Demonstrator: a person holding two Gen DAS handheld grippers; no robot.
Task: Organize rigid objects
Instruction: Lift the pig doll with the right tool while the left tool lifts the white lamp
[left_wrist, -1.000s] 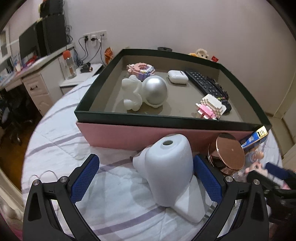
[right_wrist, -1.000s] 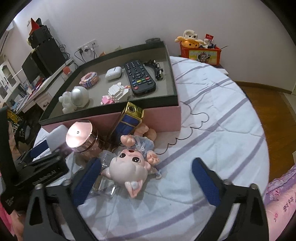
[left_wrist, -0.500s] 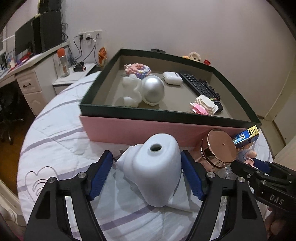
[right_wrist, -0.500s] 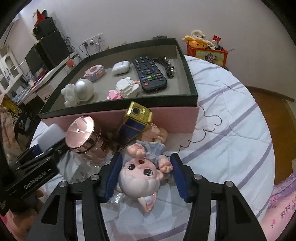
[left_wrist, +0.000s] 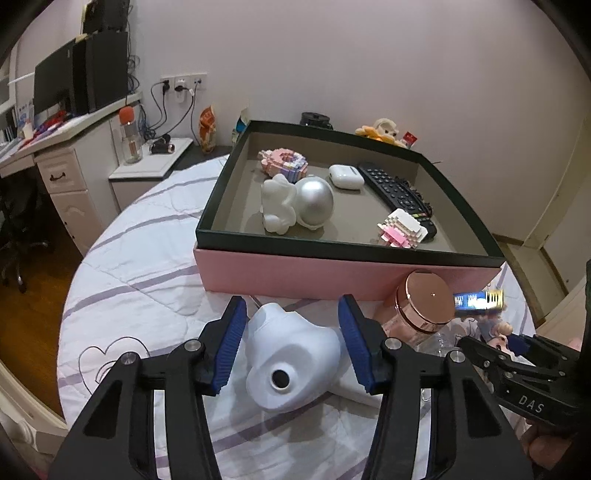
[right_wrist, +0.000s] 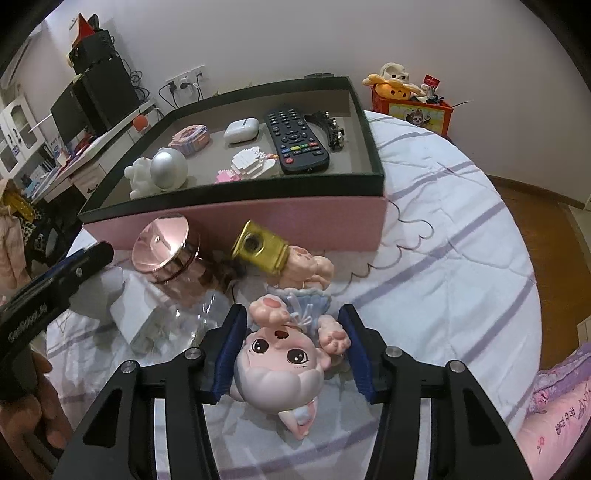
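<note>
Your left gripper (left_wrist: 291, 345) was closing on the smooth white moulded dispenser (left_wrist: 293, 363) on the quilt (left_wrist: 147, 273), pads apparently touching, your right gripper (right_wrist: 291, 345) closing around the glossy pink doll (right_wrist: 280, 373) beside the pink box (right_wrist: 295, 218).

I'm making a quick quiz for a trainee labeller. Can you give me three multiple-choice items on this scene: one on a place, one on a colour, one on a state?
1. Where does the remote control lie?
A. in the tray
B. on the quilt
C. on the desk

2. What colour is the jar's lid?
A. green
B. rose gold
C. black

3. What sits between the pads of the right gripper?
A. nothing
B. the earbud case
C. the pink doll

Answers: 1 A, it rests on the floor of the dark-rimmed tray. 2 B, the top gleams coppery pink. 3 C, the doll's head fills the gap as the jaws close.
</note>
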